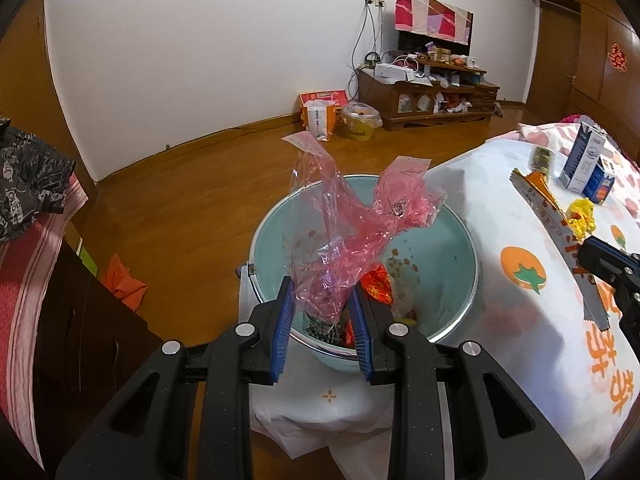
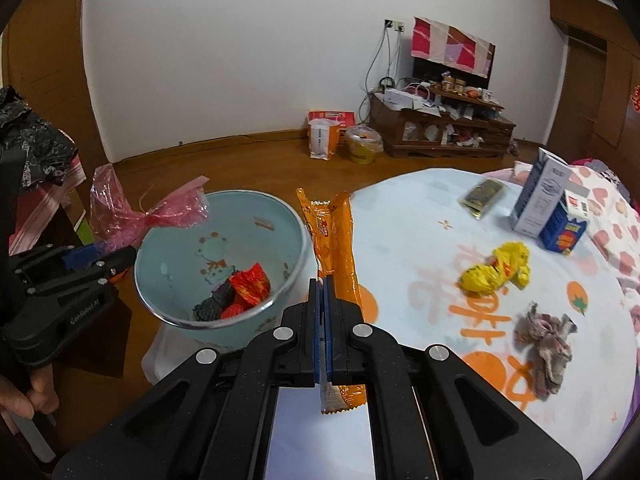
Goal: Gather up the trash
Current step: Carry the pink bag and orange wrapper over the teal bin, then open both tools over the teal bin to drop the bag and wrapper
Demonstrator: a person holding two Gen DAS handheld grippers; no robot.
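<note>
My left gripper [image 1: 324, 308]: clamped on a crumpled pink cellophane bag [image 1: 352, 216], which stands up out of the blue pads and fans over the basin.
Pink cellophane bag: see-through, creased, twisted at the waist, with two flat sealed ends spread like wings; from my right camera it shows at the basin's left rim.
My right gripper [image 2: 323, 312]: squeezed tight on an orange snack wrapper [image 2: 334, 240], the pads meeting on its lower part.
Orange snack wrapper: long, flat, glossy, torn open at the top, with a crimped silver bottom edge hanging below my pads; it rises just right of the basin's rim.
Basin [image 1: 464, 236]: pale blue, with cartoon prints inside, beside the round table; it sits under my left gripper.
In the basin: a red foil wrapper [image 2: 250, 286] and a dark patterned packet [image 2: 214, 305], lying touching at the bottom.
Table [image 2: 404, 240]: white cloth with orange fruit prints.
On the table, mid: a crushed yellow wrapper [image 2: 496, 268] and a grey crumpled wad [image 2: 546, 344], apart.
On the table, far: a small dark packet [image 2: 482, 197], a white-and-blue carton [image 2: 540, 200] and a blue juice box [image 2: 564, 224] touching it.
</note>
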